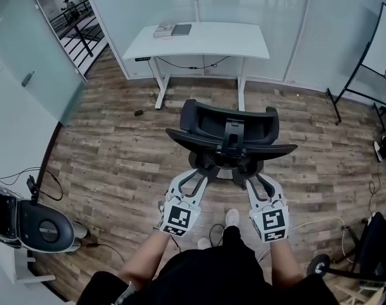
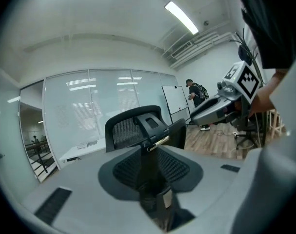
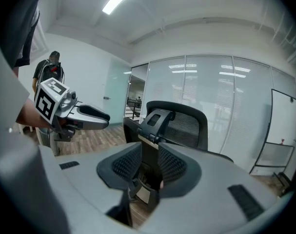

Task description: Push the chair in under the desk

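Observation:
A black mesh office chair [image 1: 227, 129] stands on the wood floor, its back toward me, a short way in front of the white desk [image 1: 205, 40]. My left gripper [image 1: 194, 182] and right gripper [image 1: 259, 184] reach level to the lower back of the chair, one on each side of its centre post. Both have their jaws a little apart, and I see nothing gripped between them. In the left gripper view the chair's headrest [image 2: 133, 126] and back spine fill the gap ahead, with the right gripper [image 2: 213, 108] off to the side. The right gripper view shows the same chair back [image 3: 182, 123] and the left gripper [image 3: 87, 116].
A book and a laptop [image 1: 172, 29] lie on the desk. Frosted glass walls run behind it, and a whiteboard on a stand [image 1: 380, 49] is at the right. A grey machine [image 1: 37, 224] sits at lower left. Cables and another chair base [image 1: 371, 250] lie at lower right.

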The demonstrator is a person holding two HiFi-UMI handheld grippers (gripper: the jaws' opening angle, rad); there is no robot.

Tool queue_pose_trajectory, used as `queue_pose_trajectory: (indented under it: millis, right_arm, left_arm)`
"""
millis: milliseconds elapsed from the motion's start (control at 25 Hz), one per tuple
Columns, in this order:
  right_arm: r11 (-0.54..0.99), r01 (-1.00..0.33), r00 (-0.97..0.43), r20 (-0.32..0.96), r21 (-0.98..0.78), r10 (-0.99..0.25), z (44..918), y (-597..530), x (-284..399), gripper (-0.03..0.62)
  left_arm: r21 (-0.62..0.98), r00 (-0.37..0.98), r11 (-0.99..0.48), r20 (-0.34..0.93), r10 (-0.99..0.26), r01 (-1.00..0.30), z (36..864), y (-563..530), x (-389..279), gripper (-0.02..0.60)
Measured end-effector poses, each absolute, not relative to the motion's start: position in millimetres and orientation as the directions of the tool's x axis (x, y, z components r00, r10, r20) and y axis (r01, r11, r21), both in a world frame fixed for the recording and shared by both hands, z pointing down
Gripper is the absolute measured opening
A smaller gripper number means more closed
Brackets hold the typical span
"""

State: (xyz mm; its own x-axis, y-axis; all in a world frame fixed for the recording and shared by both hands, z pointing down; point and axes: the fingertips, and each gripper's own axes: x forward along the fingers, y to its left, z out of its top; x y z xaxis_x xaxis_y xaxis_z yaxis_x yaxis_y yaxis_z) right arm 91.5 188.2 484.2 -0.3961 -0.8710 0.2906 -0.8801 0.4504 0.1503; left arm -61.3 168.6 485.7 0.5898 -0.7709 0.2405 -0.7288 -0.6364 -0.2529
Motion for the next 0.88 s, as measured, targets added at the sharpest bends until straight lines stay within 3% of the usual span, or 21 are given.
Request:
queue_pose_trajectory:
  millis: [80, 400, 640, 880]
  right_arm:
    - [0.479, -0.863, -0.417, 0.309, 0.162, -0.855, 490, 179, 91, 0.137]
    - [0.585, -0.740, -0.442, 0.415, 0.333, -0.795, 510, 148, 101, 0.291]
    - [0.626, -0.661, -0.435, 0.469, 0.413, -0.769, 529, 130, 105, 0.363]
    - [0.621, -0.485, -0.344, 0.519, 0.615, -0.783, 547, 110, 110, 0.377]
  left_arm:
    - [-0.291, 0.578, -0.639, 0.274, -0.769, -0.712, 492, 157, -58, 0.172]
    - [-0.517, 0.514, -0.655, 0.408, -0.754, -0.551, 523, 128, -44, 0.327]
    - [-0.696, 0.433, -0.625, 0.471, -0.769, -0.353, 535, 97, -46, 0.376]
    - [-0.802, 0.381, -0.574, 0.485, -0.787, -0.163, 537, 65, -45, 0.402]
